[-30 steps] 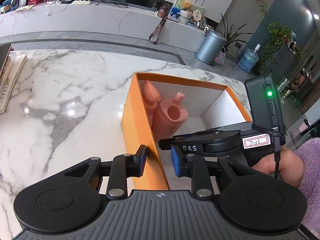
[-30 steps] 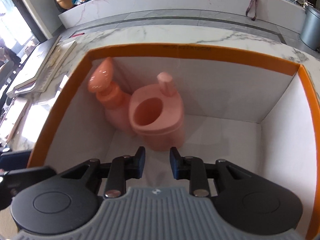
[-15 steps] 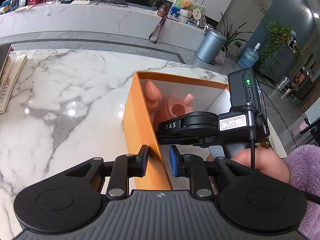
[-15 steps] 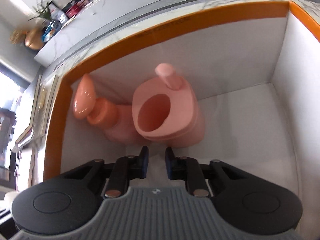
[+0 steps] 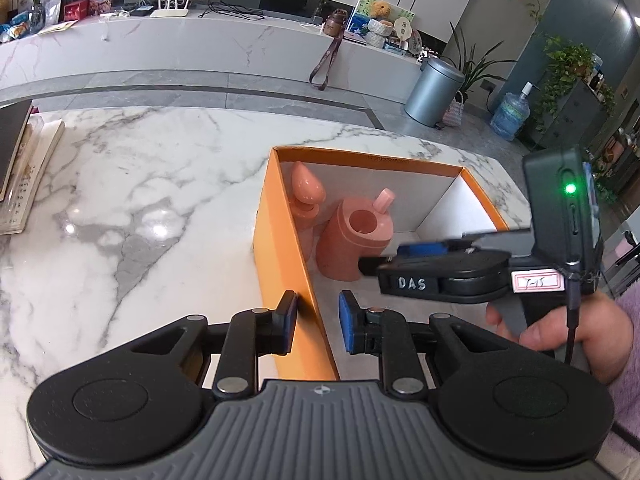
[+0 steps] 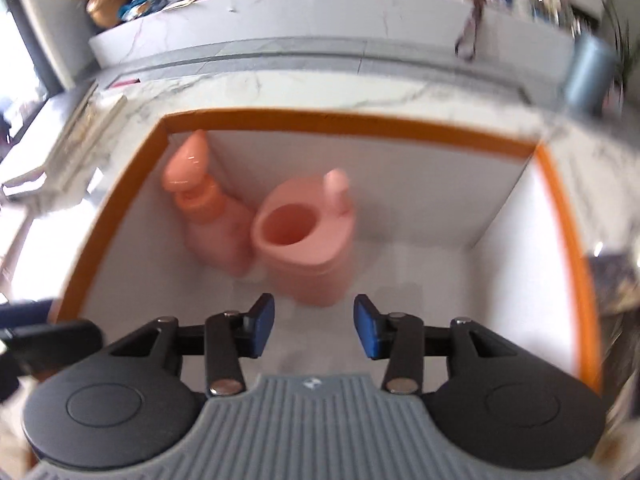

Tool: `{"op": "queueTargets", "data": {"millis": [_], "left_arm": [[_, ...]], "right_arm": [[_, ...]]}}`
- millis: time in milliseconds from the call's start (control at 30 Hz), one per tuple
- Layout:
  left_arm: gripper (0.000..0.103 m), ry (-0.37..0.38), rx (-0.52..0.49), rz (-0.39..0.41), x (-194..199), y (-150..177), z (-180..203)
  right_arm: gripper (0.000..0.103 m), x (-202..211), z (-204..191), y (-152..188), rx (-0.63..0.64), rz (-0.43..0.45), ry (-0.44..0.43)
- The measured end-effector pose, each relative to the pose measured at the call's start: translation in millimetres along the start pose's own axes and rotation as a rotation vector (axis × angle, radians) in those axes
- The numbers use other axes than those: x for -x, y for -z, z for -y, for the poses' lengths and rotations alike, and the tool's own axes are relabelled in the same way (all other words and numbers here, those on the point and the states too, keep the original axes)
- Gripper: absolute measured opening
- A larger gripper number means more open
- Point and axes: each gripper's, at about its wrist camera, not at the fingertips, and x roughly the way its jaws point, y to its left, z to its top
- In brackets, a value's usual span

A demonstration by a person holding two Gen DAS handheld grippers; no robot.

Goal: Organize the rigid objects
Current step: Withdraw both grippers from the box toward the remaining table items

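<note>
An orange box (image 5: 280,248) with white inner walls stands on the marble table. Inside it, at the far left corner, stand a pink bottle with a teardrop cap (image 5: 306,196) and a pink cup with a spout (image 5: 356,236). Both also show in the right wrist view, the bottle (image 6: 200,204) and the cup (image 6: 304,240). My left gripper (image 5: 316,328) straddles the box's near left wall, its pads slightly apart on either side. My right gripper (image 6: 314,332) is open and empty, above the box just short of the cup; it also shows in the left wrist view (image 5: 404,258).
The marble table (image 5: 140,200) stretches left of the box. Books (image 5: 20,168) lie at its far left edge. A long marble counter (image 5: 200,44) with clutter runs behind, with a grey bin (image 5: 434,92) and plants at the right.
My right gripper has opened wide and drawn back and up from the pink cup. My left gripper's pads have parted a little around the box wall.
</note>
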Motion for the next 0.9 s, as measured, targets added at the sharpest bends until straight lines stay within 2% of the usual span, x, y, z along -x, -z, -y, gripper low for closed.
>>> {"op": "queueTargets", "data": {"millis": [100, 133, 333, 533, 667, 767, 900], "left_arm": [[0.025, -0.003, -0.002, -0.005, 0, -1, 0], [0.025, -0.002, -0.001, -0.007, 0, -2, 0], [0.025, -0.006, -0.007, -0.007, 1, -1, 1], [0.025, -0.02, 0.002, 0.005, 4, -1, 3], [0.025, -0.054, -0.034, 0.051, 20, -2, 15], [0.025, -0.063, -0.069, 0.103, 36, -3, 31], [0.025, -0.01, -0.107, 0.133, 51, -2, 60]], "right_arm": [[0.043, 0, 1, -1, 0.116, 0.043, -0.032], [0.039, -1, -3, -2, 0.156, 0.051, -0.036], [0.039, -4, -8, 10, 0.28, 0.08, -0.05], [0.037, 6, -3, 19, 0.243, 0.063, -0.058], [0.038, 23, -1, 22, 0.199, 0.059, -0.062], [0.039, 55, 5, 32, 0.158, 0.097, -0.083], [0.042, 104, 22, 52, 0.076, 0.166, -0.138]]}}
